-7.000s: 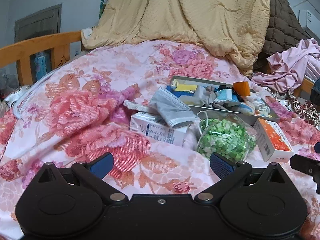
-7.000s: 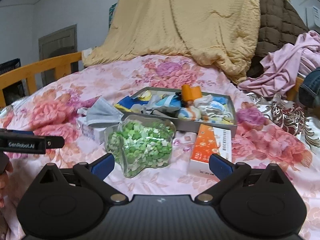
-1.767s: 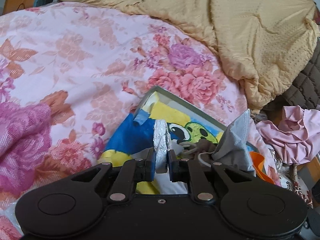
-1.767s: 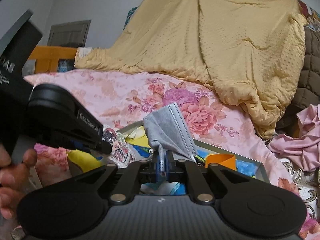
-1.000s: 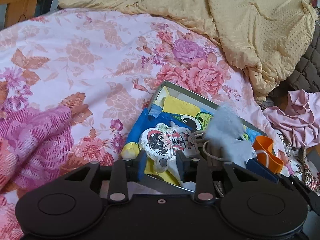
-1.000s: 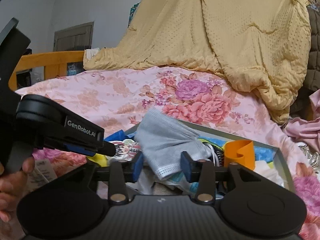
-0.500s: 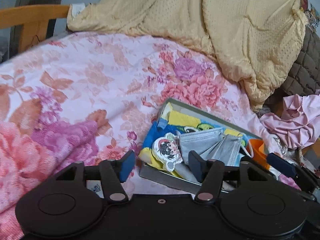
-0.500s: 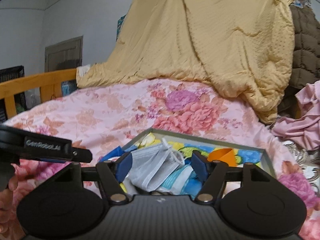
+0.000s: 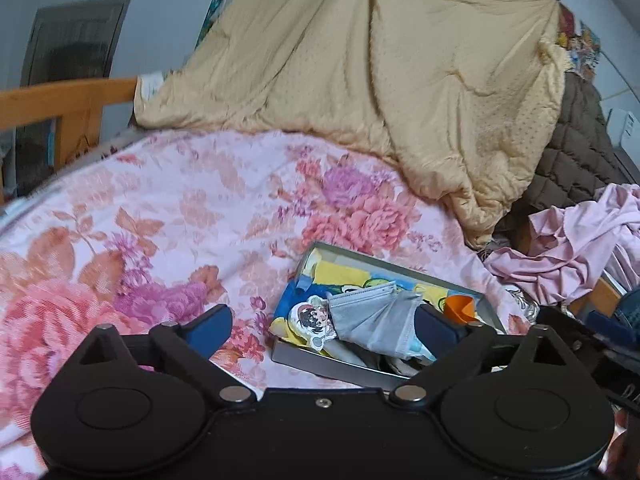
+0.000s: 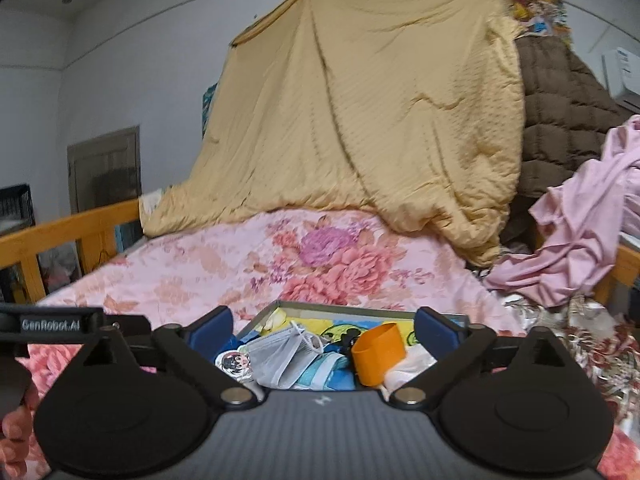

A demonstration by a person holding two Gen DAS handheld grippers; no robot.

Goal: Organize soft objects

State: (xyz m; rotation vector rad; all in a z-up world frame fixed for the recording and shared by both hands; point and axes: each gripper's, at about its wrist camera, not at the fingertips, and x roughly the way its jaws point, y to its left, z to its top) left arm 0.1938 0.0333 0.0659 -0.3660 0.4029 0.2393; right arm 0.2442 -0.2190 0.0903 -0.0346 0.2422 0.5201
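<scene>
A grey metal tray [image 9: 328, 362] lies on the floral bedspread. In it lie a grey face mask [image 9: 372, 316], a round cartoon-print pouch [image 9: 310, 320], an orange cup [image 9: 460, 307] and other soft items. My left gripper [image 9: 324, 330] is open and empty, pulled back above the tray's near edge. In the right wrist view the tray [image 10: 344, 309], mask [image 10: 280, 354], pouch [image 10: 236, 362] and orange cup [image 10: 378, 354] sit between my open, empty right gripper [image 10: 322, 334].
A yellow quilt [image 9: 380, 80] hangs behind the bed, with a brown quilt [image 9: 572, 160] and pink cloth [image 9: 580, 248] at the right. A wooden bed rail [image 9: 60, 100] runs along the left. The left gripper's body [image 10: 60, 324] shows at the right view's left edge.
Both grippers let go of the mask and pouch, which now lie in the tray. Both jaws have opened wide and pulled back and upward from the tray.
</scene>
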